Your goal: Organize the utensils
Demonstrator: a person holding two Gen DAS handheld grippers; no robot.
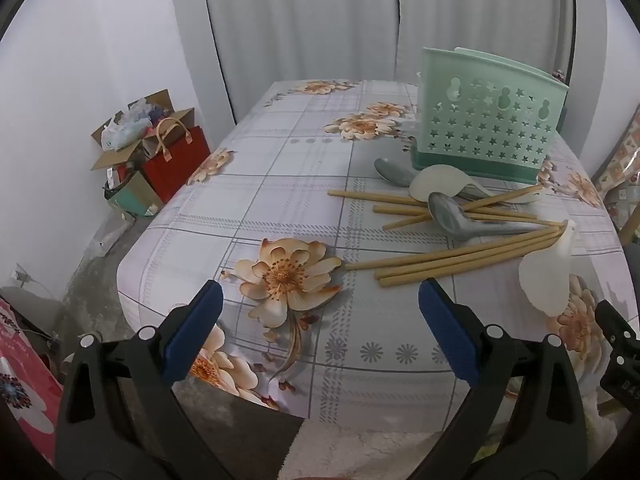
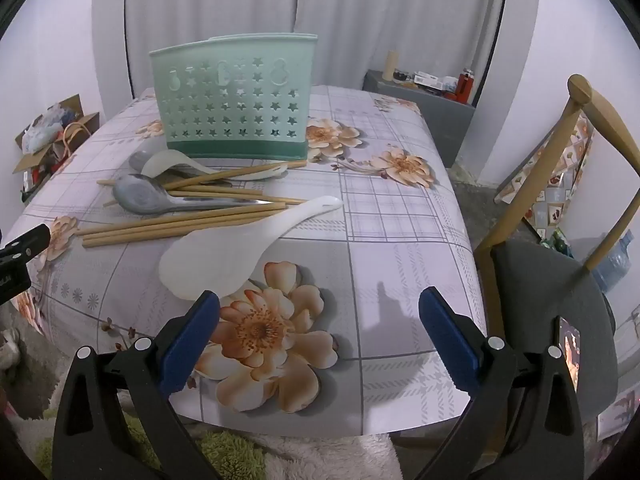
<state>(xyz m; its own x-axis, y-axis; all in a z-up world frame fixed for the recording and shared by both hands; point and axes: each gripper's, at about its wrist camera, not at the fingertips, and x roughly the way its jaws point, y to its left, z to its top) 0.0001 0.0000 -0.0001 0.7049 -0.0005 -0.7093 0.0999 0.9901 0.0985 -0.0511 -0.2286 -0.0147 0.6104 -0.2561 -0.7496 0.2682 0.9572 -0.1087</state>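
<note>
A mint-green utensil holder point(image 1: 490, 128) point(image 2: 236, 100) with star cut-outs stands upright on the flowered tablecloth. In front of it lie several wooden chopsticks point(image 1: 452, 262) point(image 2: 176, 226), mixed with grey metal spoons point(image 1: 452, 216) point(image 2: 140, 198) and white plastic spoons. The nearest white spoon point(image 1: 546, 280) point(image 2: 224, 254) lies closest to the table's front edge. My left gripper point(image 1: 318, 300) hovers open over the near-left part of the table, nothing between its blue pads. Near the front edge my right gripper point(image 2: 320, 306) is open as well, just right of the white spoon.
The table point(image 2: 400, 240) ends close in front of both grippers. A wooden chair point(image 2: 560, 272) stands at the right. Boxes and a red bag point(image 1: 176, 160) sit on the floor at the left. White curtains hang behind, and a grey shelf point(image 2: 424, 96) holds small items.
</note>
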